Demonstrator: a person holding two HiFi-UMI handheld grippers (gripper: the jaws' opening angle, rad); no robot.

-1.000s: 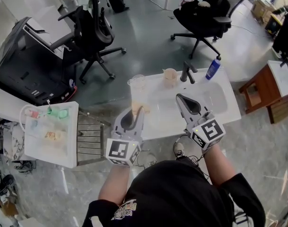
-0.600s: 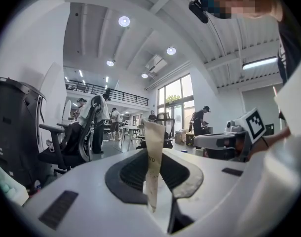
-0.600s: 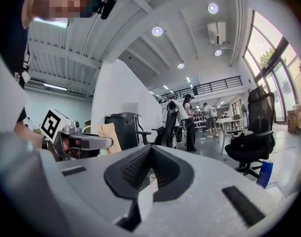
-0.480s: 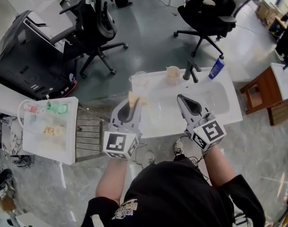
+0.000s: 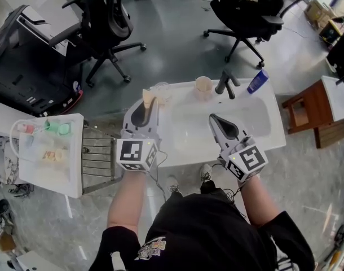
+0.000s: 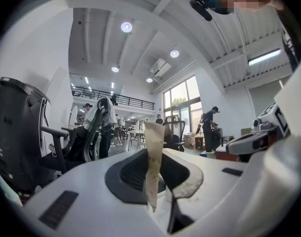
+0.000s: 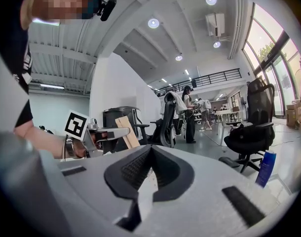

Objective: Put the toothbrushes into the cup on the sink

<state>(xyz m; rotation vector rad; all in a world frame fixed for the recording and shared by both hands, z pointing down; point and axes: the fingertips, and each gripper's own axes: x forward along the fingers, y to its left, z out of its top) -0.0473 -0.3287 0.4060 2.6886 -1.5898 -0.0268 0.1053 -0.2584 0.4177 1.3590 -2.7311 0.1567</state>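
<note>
**Item 1. Sink [image 5: 276,130].** White, rectangular, with a shallow basin. It is the reference for all places below.

**Item 2. Left gripper [image 5: 144,109].** Held over the sink's left edge, towards the back corner, pointing roughly level. Its jaws are partly closed and clamped on item 3.

**Item 3. Toothbrush packet [image 6: 153,154].** A flat, beige paper-wrapped strip with small print on one face. It is pinched between the left jaws near its lower end, and its upper end stands clear above them. It hangs over the sink's back-left corner, just beside item 4. Contact with the cup cannot be told.

**Item 4. Clear cup [image 5: 162,90].** Upright on the sink's back-left corner.

**Item 5. Beige cup [image 5: 203,87].** Upright on the sink's back rim, just left of the faucet.

**Item 6. Faucet [image 5: 226,84].** Dark, at the middle of the sink's back rim.

**Item 7. Blue tube [image 5: 256,82].** Lies on the sink's back rim, right of the faucet.

**Item 8. Right gripper [image 5: 219,123].** Over the front of the sink's basin, right of centre. Its jaws are fully together with nothing between them.

**Item 9. White tray [image 5: 70,179].** Well to the left of the sink, with small green and pink items in it.

**Item 10. Office chairs [image 5: 107,30].** Black, on the grey floor behind the sink.

**Item 11. Wooden stool [image 5: 310,103].** Just past the sink's right end.
</note>
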